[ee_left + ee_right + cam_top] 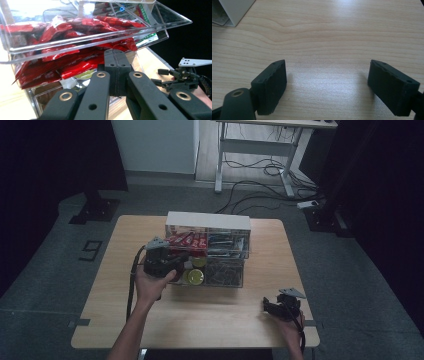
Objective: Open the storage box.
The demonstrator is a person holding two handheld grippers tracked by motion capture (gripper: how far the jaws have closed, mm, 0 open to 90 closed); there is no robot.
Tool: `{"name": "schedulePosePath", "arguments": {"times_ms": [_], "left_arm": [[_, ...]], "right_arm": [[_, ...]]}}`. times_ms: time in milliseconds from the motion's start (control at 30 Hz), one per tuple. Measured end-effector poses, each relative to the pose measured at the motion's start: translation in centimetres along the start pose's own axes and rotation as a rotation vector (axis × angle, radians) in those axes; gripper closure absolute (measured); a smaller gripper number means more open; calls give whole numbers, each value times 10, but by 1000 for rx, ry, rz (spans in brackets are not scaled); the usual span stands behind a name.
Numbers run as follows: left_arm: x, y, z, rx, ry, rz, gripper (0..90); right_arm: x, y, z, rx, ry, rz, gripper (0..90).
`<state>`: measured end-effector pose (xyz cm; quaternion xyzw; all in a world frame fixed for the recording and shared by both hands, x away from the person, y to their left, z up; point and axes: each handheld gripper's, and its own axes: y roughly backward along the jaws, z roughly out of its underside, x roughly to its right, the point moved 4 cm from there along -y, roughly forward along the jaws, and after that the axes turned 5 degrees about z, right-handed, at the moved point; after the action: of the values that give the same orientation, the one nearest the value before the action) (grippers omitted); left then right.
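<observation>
The left gripper point(115, 58) has its jaws pressed together, w/ nothing seen between them. The tips sit right at the front of the clear drawer point(75, 46), which is pulled out of the clear organizer point(207, 252) at the back middle of the tabletop point(125, 320). The drawer is full of red packets point(62, 67). Below it are round yellow-green things point(195, 276), and next to those a drawer of what look like paper clips point(225, 270).

I think the step is moving this drawer, either in or out; I can't tell which. To do it well: keep the tips on the front edge, go straight and slow, don't tilt, or packets may spill.

The right gripper point(327, 86) has jaws wide apart, nothing in them. It rests low at the near right of the tabletop, well apart from the organizer. It could hold the organizer so it doesn't slide.
</observation>
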<state>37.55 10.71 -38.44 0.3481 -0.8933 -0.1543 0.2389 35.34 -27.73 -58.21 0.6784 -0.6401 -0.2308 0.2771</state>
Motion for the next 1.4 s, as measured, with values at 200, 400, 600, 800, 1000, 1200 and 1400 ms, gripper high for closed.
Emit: {"name": "schedulePosePath", "arguments": {"times_ms": [200,400,600,800,1000,1200,1400], "left_arm": [[1,0,-3,-2,-3,-7,900],[3,-3,-6,0,7,14,900],[6,-5,-12,1,-6,15,900],[7,-5,-15,-7,-8,18,900],[8,-2,-19,5,-9,16,900],[9,0,-25,13,-14,13,900],[12,3,-33,21,-27,7,900]], "right_arm": [[0,0,0,1,-2,0,156],[0,0,0,0,-2,1,156],[0,0,0,1,-2,2,156],[0,0,0,1,-1,2,156],[0,0,0,0,-2,2,156],[0,0,0,0,-2,2,156],[0,0,0,1,1,2,155]]}}
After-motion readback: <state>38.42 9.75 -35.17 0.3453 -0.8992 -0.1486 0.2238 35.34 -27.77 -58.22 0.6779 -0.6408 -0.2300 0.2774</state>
